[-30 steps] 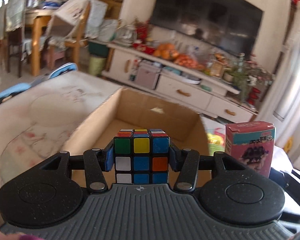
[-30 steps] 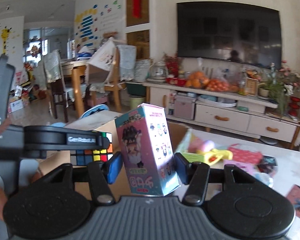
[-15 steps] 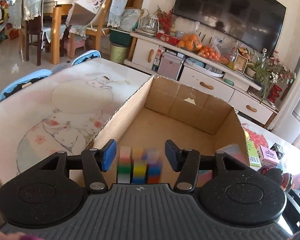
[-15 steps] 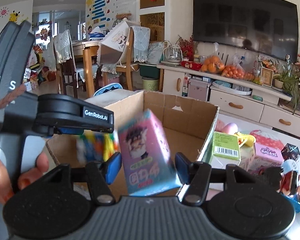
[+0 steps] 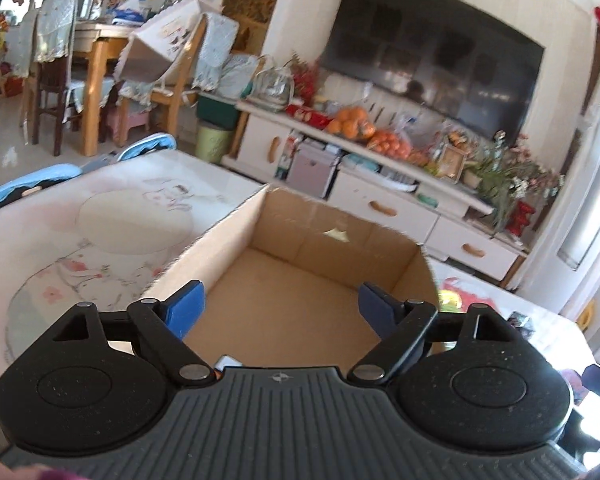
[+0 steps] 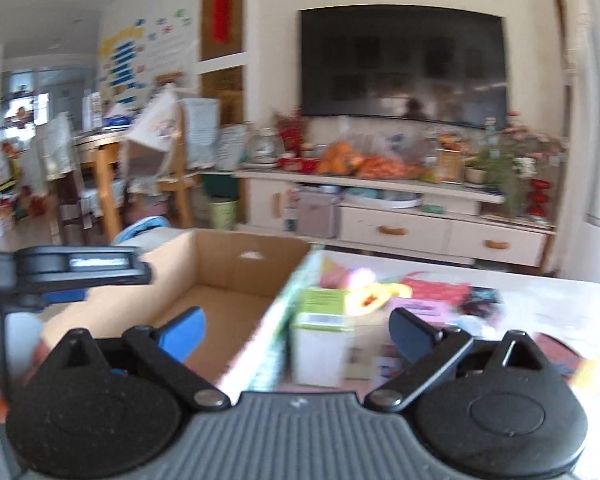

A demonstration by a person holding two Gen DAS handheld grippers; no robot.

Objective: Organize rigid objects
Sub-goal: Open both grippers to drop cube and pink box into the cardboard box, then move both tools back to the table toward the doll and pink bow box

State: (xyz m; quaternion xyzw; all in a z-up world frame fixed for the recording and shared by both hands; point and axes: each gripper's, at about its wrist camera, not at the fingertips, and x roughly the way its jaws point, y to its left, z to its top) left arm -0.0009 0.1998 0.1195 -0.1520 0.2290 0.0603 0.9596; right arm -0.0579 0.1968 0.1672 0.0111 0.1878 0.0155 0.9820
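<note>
Tools, left tool (image 5: 280, 304) and right tool (image 6: 296, 328), spreading wide, empty, above cardboard box (image 5: 300, 248).

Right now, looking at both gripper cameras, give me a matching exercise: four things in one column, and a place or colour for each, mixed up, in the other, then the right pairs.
Things:
1. cardboard box
2. oranges
3. television
4. green and white carton

Places or colours:
A. dark screen on the wall
B. on the table, just outside the box's right wall
C. on the white cabinet below the screen
D. brown, open-topped, in front of both grippers

Pairs: 1-D, 2-C, 3-A, 4-B
</note>
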